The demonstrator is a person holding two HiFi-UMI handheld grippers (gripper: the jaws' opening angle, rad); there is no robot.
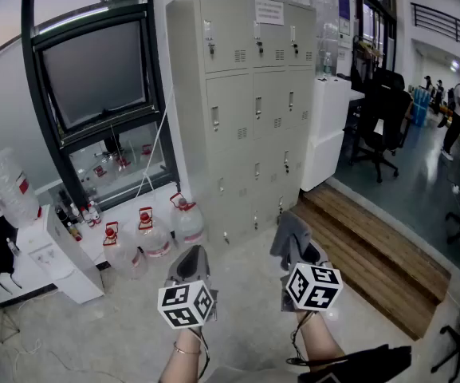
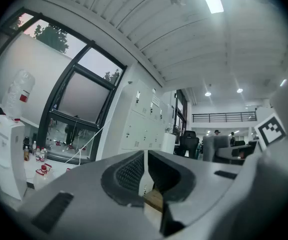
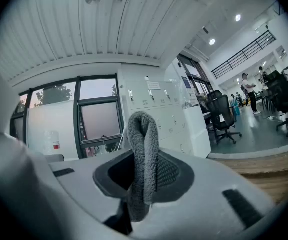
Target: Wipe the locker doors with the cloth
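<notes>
1. A person stands on a pale floor (image 1: 249,333) facing a bank of grey-beige lockers (image 1: 253,94) with a pair of tongs in each hand. The lockers are well ahead of both tools, and neither tool touches a door.
2. The right tongs (image 1: 295,246) are clamped on a grey cloth (image 3: 143,134). It is folded into a loop that rises above the tips, and its lower part is pinched between the two jaws.
3. The left tongs (image 2: 146,171) carry nothing. Their jaws are drawn together, with only a thin slit between the ribbed pads.
4. In the head view both tongs are held low, side by side and apart, pointing toward the foot of the lockers. The cloth sits to the right of the empty pair, in front of the lowest row of doors.
5. A dark-framed window (image 1: 94,70) fills the wall to the left of the lockers. Below it, three water jugs (image 1: 151,238) with red caps stand on the floor near the lockers' lower left corner. Further left is a white water dispenser (image 1: 54,258) with a clear bottle (image 1: 10,186) on top.
6. A white cabinet (image 1: 325,134) stands just to the right of the lockers. A wooden step (image 1: 373,250) runs along the floor there, and a black office chair (image 1: 381,126) stands on the grey floor beyond it.
7. Far back on the right, a person (image 1: 457,114) stands among more chairs in the open office.
</notes>
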